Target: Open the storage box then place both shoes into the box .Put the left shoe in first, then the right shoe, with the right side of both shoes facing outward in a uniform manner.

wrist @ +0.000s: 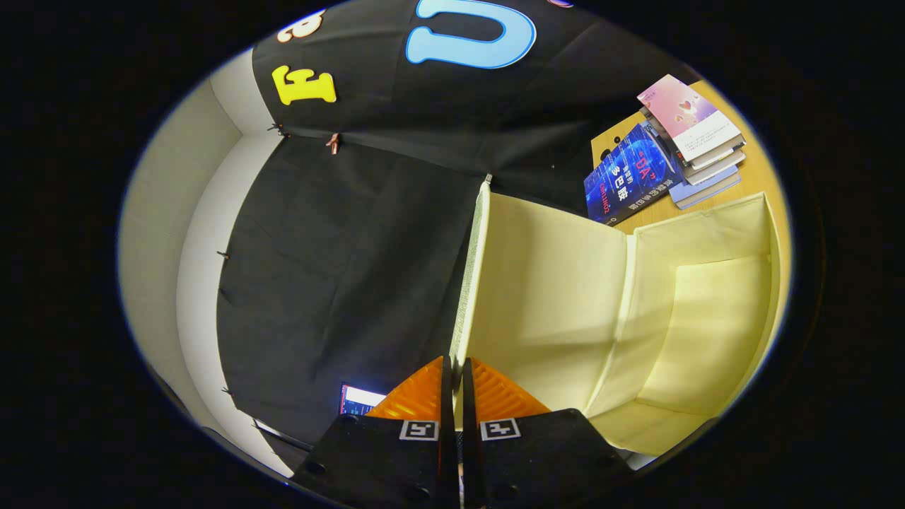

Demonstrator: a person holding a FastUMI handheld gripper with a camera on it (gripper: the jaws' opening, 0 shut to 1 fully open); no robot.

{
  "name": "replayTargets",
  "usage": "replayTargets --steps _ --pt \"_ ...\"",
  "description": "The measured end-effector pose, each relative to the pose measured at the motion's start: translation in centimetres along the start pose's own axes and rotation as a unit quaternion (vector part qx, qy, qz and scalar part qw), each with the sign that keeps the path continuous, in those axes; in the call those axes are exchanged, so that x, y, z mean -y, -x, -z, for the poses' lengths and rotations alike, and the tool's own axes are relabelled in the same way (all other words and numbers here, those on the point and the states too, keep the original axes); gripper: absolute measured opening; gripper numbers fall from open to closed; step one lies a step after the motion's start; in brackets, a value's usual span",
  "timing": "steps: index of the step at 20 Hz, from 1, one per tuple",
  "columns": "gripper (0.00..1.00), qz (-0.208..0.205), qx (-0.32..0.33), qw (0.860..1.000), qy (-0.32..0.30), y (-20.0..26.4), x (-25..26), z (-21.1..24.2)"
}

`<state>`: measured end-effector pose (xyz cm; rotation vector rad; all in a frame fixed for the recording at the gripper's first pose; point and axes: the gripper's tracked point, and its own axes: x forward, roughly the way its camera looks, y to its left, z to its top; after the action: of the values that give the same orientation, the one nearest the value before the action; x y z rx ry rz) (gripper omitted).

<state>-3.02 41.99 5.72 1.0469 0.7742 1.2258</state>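
Note:
The storage box (707, 318) is pale yellow fabric, and its inside shows beyond and to the right of my fingers. Its lid (544, 283) is raised and stands edge-on to me, the thin rim running straight ahead from my fingertips. My gripper (456, 364) is shut on that lid's rim, with both fingers pressed against it from either side. The lid's inner face is plain and bare. The whole scene appears tilted, so the box looks turned on its side.
A stack of books (664, 152) lies on the wooden table (760, 177) just past the box's far corner. The black booth wall (353, 233) hangs to the left of the lid. A small lit screen (357, 398) sits low beside my left finger.

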Motion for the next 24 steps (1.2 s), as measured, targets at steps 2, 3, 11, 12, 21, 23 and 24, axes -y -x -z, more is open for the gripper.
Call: replayTargets --steps 2,3,11,12,21,23,24 --pt "0.17 0.016 -0.012 1.000 0.013 -1.7 0.6 0.8" --pt "0.17 0.016 -0.020 1.000 0.013 -2.6 0.7 1.5" --pt "0.97 0.059 -0.043 0.997 0.006 -2.8 3.4 3.5" --pt "0.98 0.063 -0.040 0.997 0.010 -2.0 3.5 3.3" --pt "0.97 0.205 0.032 0.968 0.139 10.3 8.8 -1.9" --pt "0.97 0.256 0.048 0.950 0.174 14.0 10.3 -2.7" --pt "0.98 0.283 0.052 0.939 0.190 16.0 10.9 -2.9"
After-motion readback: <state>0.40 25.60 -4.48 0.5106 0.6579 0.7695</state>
